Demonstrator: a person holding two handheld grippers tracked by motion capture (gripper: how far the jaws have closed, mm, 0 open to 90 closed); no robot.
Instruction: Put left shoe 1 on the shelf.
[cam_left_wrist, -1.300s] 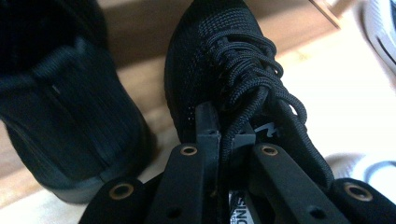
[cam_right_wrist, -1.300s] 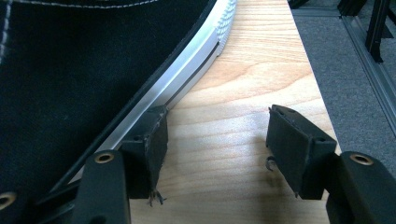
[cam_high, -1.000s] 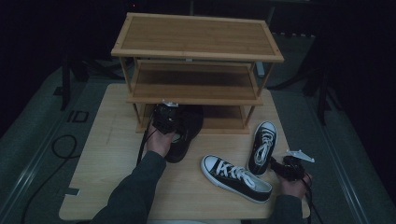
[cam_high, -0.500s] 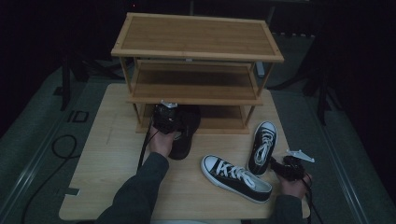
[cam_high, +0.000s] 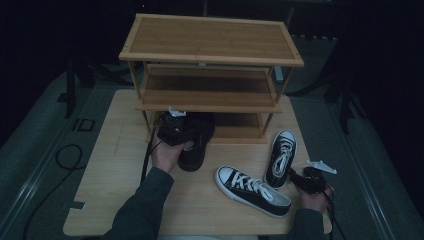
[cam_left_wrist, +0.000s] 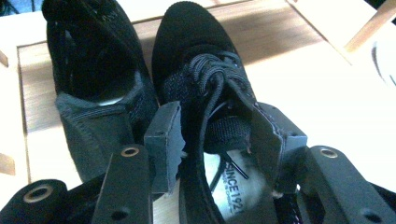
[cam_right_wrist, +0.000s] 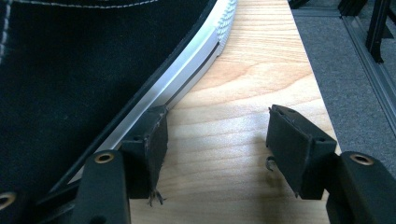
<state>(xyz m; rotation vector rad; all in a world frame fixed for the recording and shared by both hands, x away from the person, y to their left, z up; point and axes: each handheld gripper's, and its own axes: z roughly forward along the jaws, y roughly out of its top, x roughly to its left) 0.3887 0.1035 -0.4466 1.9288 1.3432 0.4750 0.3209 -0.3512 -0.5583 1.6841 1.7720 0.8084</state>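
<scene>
The left gripper (cam_left_wrist: 217, 140) has just been opening its jaws, which now straddle the collar of a black lace-up shoe (cam_left_wrist: 205, 79) without pressing it. The shoe is matte fabric with dark laces and a pale printed insole, lying toe-in at the rack's (cam_high: 210, 55) bottom shelf beside its twin (cam_left_wrist: 93, 79). The right gripper (cam_right_wrist: 217, 140) rests open on the table (cam_right_wrist: 243, 84), beside a white-soled sneaker (cam_right_wrist: 93, 70).

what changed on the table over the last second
The left gripper has just been opening its fingers around the black shoe, letting it go by the rack. The right gripper, open, and both sneakers stayed put.
</scene>
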